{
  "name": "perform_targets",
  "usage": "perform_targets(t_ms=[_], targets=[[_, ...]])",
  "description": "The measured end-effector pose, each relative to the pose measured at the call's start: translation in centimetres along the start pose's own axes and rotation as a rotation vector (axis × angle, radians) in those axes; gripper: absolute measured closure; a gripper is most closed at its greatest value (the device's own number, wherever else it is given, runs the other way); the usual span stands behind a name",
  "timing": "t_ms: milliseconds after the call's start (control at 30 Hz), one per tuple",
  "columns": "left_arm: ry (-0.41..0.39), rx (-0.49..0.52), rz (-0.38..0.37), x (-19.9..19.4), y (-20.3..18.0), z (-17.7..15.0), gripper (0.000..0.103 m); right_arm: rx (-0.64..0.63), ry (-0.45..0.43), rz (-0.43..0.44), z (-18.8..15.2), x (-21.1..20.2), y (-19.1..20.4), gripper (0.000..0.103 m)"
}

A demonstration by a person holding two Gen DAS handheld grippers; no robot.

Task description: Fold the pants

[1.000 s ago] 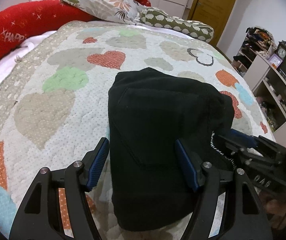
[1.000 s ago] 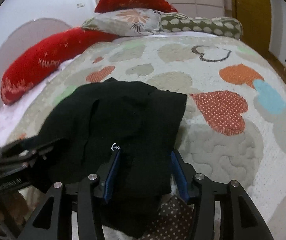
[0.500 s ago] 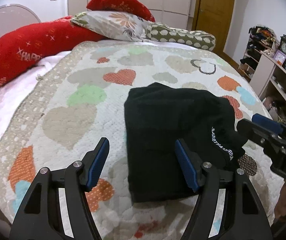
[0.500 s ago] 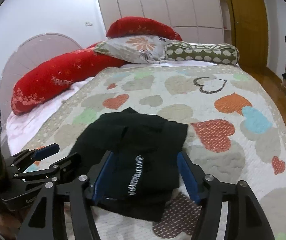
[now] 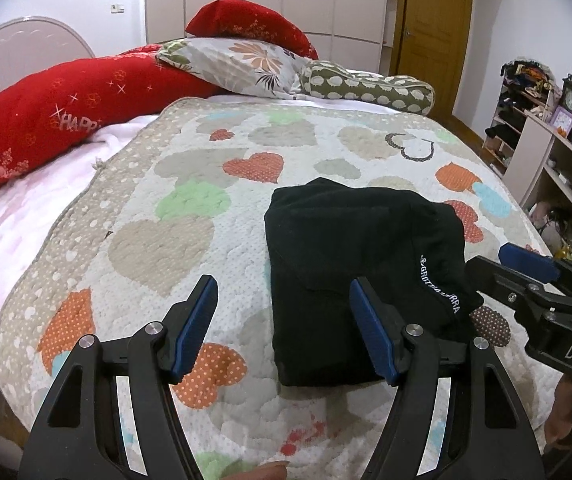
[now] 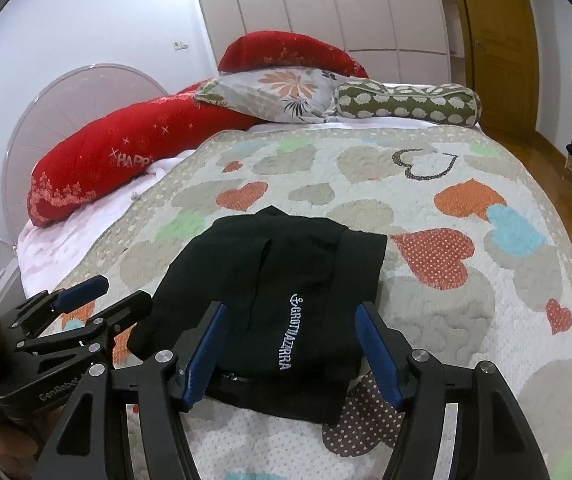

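A second ago both cameras sat low over the black pants (image 5: 357, 280), which filled the lower half of each frame; now both views have pulled back and up, showing far more of the heart-patterned quilt (image 5: 190, 208), with the red pillow (image 5: 58, 120) at upper left. The pants lie as a compact folded bundle on the quilt, right of centre in the left wrist view and in the lower middle of the right wrist view, white lettering on top. The left gripper (image 5: 284, 328) stands wide apart with nothing between its pads. The right gripper (image 6: 291, 354) has let go: its jaws were narrower on the cloth a second ago and now stand apart, above the bundle's near edge without pressing it. With both tools clear, the fold looks finished or nearly so.
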State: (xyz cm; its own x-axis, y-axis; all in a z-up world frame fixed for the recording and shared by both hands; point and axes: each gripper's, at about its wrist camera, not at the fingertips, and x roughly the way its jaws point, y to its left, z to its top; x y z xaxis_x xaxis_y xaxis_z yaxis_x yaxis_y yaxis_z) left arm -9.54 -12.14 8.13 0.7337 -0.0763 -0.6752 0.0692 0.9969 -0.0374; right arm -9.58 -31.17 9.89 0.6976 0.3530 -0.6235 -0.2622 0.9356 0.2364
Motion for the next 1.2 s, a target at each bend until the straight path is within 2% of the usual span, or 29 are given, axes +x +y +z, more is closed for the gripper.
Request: perform_targets(t_ms=[1200], targets=[[0.018,0.001,0.013,-0.15,-0.10,-0.36,0.034,-0.005,0.025,0.001,-0.38,0.51,0.64,0.037]])
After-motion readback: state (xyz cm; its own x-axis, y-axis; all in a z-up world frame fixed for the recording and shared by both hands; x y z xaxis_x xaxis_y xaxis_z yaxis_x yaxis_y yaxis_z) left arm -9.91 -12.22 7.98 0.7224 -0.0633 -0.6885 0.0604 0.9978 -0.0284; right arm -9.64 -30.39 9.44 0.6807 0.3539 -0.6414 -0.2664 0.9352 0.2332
